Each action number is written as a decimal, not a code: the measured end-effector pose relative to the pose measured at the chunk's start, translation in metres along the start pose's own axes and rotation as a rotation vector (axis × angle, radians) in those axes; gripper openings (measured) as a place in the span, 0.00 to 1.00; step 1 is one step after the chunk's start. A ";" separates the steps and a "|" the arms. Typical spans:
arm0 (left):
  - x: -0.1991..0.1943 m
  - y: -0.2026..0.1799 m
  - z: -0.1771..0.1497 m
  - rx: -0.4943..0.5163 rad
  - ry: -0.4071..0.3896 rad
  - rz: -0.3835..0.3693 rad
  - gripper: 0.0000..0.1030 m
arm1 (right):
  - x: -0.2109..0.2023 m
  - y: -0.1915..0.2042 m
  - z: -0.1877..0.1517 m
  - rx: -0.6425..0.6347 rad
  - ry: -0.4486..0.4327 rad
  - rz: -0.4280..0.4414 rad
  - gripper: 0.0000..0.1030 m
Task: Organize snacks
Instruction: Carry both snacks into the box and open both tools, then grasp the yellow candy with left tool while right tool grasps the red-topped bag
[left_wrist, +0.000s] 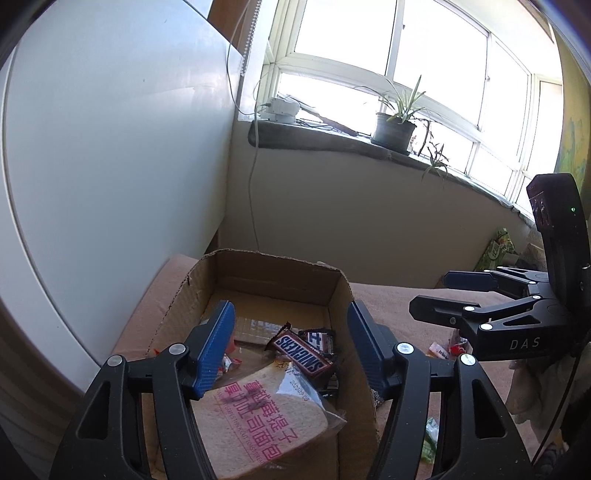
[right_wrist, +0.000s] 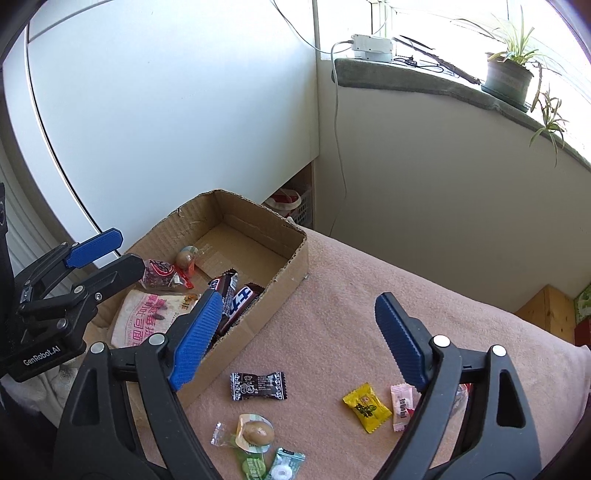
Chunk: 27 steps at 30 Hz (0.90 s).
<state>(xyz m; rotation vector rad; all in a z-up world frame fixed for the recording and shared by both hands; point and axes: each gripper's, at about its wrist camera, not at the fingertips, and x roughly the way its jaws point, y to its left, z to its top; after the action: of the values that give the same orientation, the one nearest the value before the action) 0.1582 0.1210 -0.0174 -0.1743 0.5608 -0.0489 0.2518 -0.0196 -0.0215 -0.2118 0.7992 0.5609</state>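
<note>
The left gripper (left_wrist: 291, 332) hung over an open cardboard box (left_wrist: 340, 295) with its blue pads spread apart and nothing between them. Below it in the box lay a bagged slice of bread (left_wrist: 258, 417) with pink lettering, a Snickers bar (left_wrist: 303, 354) tilted across its upper edge, a second dark chocolate bar (left_wrist: 319, 339) just behind that, and small red-wrapped sweets (left_wrist: 229, 363) by the left wall. The box sat on a pink blanket (right_wrist: 351, 295). To its right, the right gripper (right_wrist: 295, 339) stood over the blanket, jaws released and empty. Loose snacks remained on the cloth outside the box: a black-wrapped candy (right_wrist: 258, 386) nearest the cardboard wall, a clear-packed brown egg-shaped snack (right_wrist: 255, 432) and a green mint packet (right_wrist: 284, 461) in front of it, then a yellow candy (right_wrist: 365, 406) touching a pink sachet (right_wrist: 400, 404) by the right finger. A potted plant (right_wrist: 509, 74) stood on the windowsill beyond.
</note>
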 end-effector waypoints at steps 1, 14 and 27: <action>0.000 -0.003 0.000 0.002 0.001 -0.009 0.61 | -0.004 -0.005 -0.003 0.008 -0.003 -0.002 0.85; 0.010 -0.057 -0.007 0.084 0.059 -0.134 0.53 | -0.036 -0.072 -0.048 0.126 0.002 -0.088 0.85; 0.051 -0.120 -0.035 0.145 0.266 -0.290 0.45 | -0.008 -0.142 -0.091 0.381 0.121 -0.068 0.85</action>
<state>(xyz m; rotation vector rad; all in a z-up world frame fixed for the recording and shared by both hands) 0.1829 -0.0076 -0.0517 -0.1065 0.7907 -0.3980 0.2692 -0.1765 -0.0822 0.0791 0.9965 0.3250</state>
